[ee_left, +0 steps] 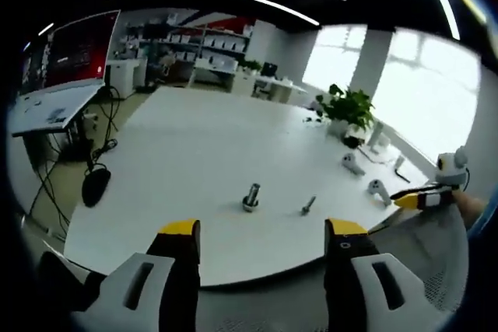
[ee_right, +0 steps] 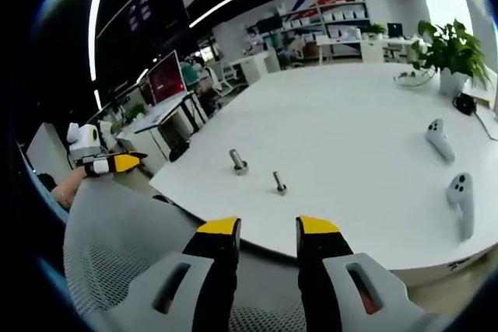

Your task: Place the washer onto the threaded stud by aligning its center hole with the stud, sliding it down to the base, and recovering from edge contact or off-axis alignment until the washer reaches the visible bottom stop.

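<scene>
Left claw (ee_left: 261, 239): jaws wide apart, empty, held short of the tabletop (ee_left: 194, 145).
Right claw (ee_right: 268, 235): likewise agape, holding nothing.
Threaded stud (ee_left: 250, 197): upright near the tabletop's near edge; a ring at its base may be the washer, too small to tell.
Small bolt (ee_left: 309, 205): just beside, apart.
Risk: mistaking the two, or an off-axis approach knocking the stud over.

Counter (ee_left: 202, 153): smooth, matt white top with a soft sheen near the windows. Threaded stud (ee_left: 251, 197) and smaller bolt (ee_left: 309, 205): bare grey metal, dull-shiny. Left tool (ee_left: 262, 240) jaws: matt black with yellow plastic tips; chair mesh (ee_right: 117, 262): grey woven cloth.
</scene>
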A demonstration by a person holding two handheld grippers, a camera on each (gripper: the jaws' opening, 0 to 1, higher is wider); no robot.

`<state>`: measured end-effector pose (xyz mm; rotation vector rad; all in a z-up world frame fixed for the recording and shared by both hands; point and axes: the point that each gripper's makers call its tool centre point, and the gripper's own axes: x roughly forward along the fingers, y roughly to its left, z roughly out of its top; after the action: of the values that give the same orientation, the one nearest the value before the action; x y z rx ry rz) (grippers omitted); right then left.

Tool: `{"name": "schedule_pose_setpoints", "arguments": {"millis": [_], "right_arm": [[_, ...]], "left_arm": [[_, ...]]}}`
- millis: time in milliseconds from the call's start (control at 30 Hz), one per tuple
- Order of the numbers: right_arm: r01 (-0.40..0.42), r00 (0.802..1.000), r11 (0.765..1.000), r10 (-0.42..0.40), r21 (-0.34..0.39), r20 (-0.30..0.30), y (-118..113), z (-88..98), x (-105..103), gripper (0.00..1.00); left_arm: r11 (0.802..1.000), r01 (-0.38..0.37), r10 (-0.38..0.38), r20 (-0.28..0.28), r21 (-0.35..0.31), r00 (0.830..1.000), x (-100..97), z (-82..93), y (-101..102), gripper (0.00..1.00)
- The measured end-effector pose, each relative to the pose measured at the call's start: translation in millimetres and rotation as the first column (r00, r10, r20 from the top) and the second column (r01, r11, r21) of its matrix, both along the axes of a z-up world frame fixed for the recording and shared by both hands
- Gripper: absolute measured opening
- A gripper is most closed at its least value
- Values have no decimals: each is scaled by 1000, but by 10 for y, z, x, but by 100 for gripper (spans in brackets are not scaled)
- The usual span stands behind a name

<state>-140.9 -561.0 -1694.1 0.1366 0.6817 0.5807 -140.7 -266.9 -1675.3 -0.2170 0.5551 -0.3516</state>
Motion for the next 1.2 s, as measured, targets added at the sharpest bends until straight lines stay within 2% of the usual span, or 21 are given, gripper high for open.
{"name": "schedule_pose_setpoints", "arguments": {"millis": [67,333,833,1200], "right_arm": [[0,1000,1000,0,0,0,5,1,-4,31],[4,1000,1000,-4,5,-2,4,0,-8,31],[3,1000,1000,-3,-8,-21,-3,-30,-6,31],[-17,999,999,14,-51,-50,-15,-91,-36,33]], "left_arm": [[1000,-3,3,-16,0,1000,-15,-26,10,57],[1000,-20,20,-13,-12,1000,-19,-25,38,57],[1000,-21,20,-53,-3,998,-46,-90,54,54],[998,-55,54,-44,-39,998,-52,-54,63,55]]}}
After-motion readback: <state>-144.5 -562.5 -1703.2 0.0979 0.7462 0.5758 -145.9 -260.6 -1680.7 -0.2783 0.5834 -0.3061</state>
